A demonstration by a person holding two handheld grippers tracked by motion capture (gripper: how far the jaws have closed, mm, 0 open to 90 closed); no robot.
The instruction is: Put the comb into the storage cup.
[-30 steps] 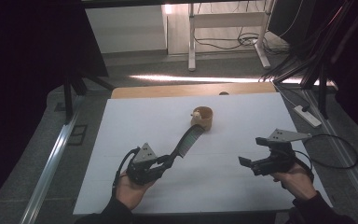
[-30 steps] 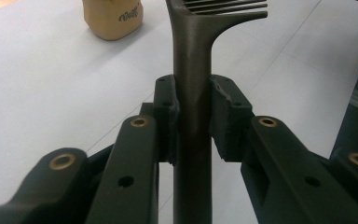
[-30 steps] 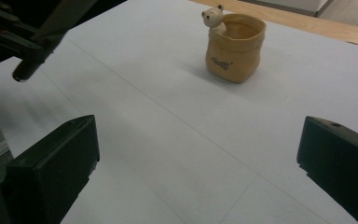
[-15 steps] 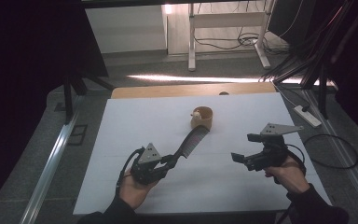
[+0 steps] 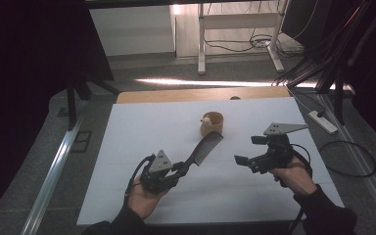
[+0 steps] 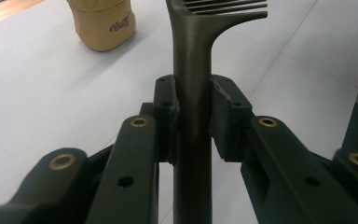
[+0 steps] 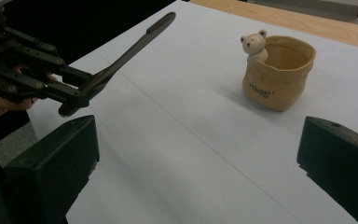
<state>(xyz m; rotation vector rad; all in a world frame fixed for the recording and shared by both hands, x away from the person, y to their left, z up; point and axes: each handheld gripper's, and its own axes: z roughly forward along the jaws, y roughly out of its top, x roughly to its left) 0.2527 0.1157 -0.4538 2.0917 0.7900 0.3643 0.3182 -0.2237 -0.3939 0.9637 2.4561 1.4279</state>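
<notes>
Between the left tongs (image 6: 192, 126) a pinched comb (image 6: 193, 56) is cropped above; right tongs (image 7: 200, 154) spread

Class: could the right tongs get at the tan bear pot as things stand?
Probably yes. The right tongs are open and hold nothing, and bare white table lies between them and the bear pot. The comb sits off to one side.

Dim room, dark at 9 and 3 o'clock; a bright strip of light lies on the floor (image 5: 200, 82) at 12. The white desk (image 5: 142, 132) is evenly lit, with soft shadows. Close tool parts blur.
</notes>
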